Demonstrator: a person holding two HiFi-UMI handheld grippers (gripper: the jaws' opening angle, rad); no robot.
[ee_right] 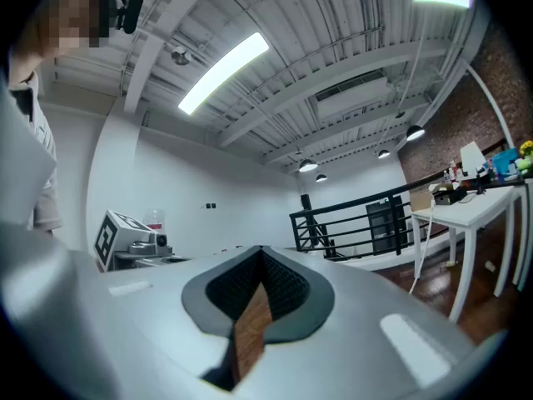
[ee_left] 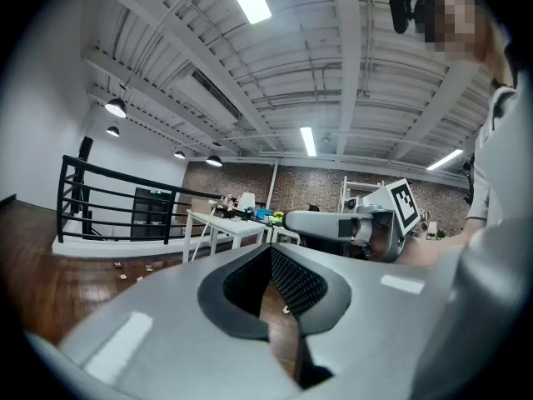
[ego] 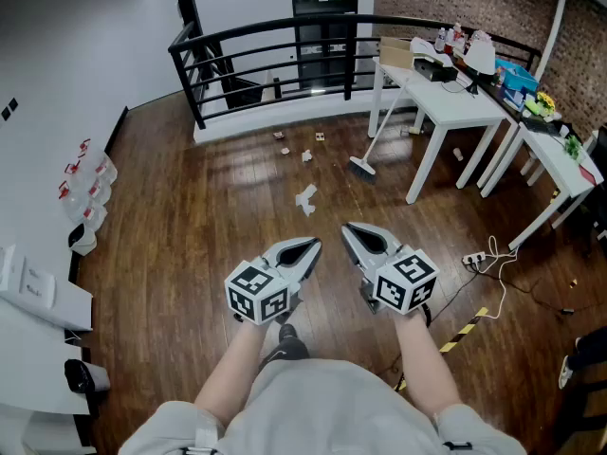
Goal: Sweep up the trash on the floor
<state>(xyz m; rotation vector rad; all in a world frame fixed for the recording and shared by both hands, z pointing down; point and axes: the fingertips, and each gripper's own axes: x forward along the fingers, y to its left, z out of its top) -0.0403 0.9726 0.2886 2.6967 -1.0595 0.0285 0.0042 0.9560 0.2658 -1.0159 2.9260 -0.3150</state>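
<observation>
Scraps of trash lie on the dark wood floor: a crumpled white paper point(ego: 305, 198) and small bits point(ego: 306, 155) nearer the railing. A white broom point(ego: 377, 129) leans against the near white table point(ego: 446, 102), its head point(ego: 361, 167) on the floor. My left gripper point(ego: 308, 246) and right gripper point(ego: 353, 230) hover side by side in front of me, about level, well short of the trash and broom. Both are shut with nothing between the jaws. In the left gripper view the left gripper point(ee_left: 271, 252) looks past the right gripper point(ee_left: 350, 223). The right gripper point(ee_right: 260, 257) is shut in its own view too.
A black railing point(ego: 275, 41) closes off the far side. Two cluttered white tables point(ego: 555, 145) stand at the right. A power strip with cables point(ego: 479, 257) and yellow-black tape point(ego: 465, 330) lie on the floor right of me. Plastic bottles point(ego: 85, 192) line the left wall.
</observation>
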